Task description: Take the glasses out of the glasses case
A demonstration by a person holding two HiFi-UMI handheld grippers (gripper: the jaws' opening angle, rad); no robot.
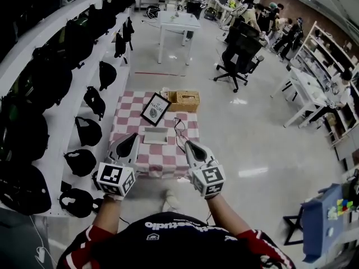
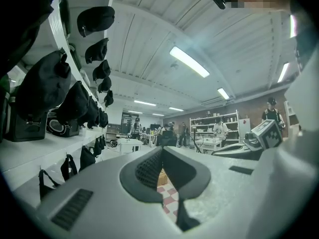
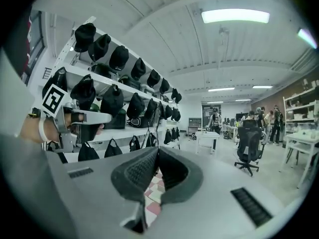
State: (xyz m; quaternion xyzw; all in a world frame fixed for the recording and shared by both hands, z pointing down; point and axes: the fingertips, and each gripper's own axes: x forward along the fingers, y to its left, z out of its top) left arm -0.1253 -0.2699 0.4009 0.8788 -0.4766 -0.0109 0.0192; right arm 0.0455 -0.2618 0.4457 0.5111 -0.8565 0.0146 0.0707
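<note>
**A:** Where's the thing they're after?

**B:** The pale grey, flat rectangular glasses case [image 1: 155,135] lies about the middle of the pink-and-white checked cloth [image 1: 126,125]. Its lid looks down to me, and I can't see any glasses.

**A:** And the tools?

**B:** Both hang over the cloth's near edge, well short of the case. The left gripper [image 1: 133,137] has its jaws pressed together with nothing between them. The right gripper [image 1: 188,145] is the same, tips meeting and empty. Through the gap under each pair of pads you only see checked cloth.

**A:** So how would you go about it?

**B:** I'd spread both sets of jaws before they come down over the middle of the cloth, because closed tips would just shove a light case along. One gripper should pin the base at its short end. The other takes the lid's long edge and lifts slowly, so the case doesn't flip over.

**A:** Anything in the way?

**B:** A thin black cable [image 1: 180,134] loops along the cloth's right side, where the right gripper could drag it. A black-framed printed card [image 1: 155,108] sits on the cloth's far half. A woven straw-coloured basket [image 1: 185,106] stands at the cloth's far right corner. Both are clear of the reach, I'd say.
</note>
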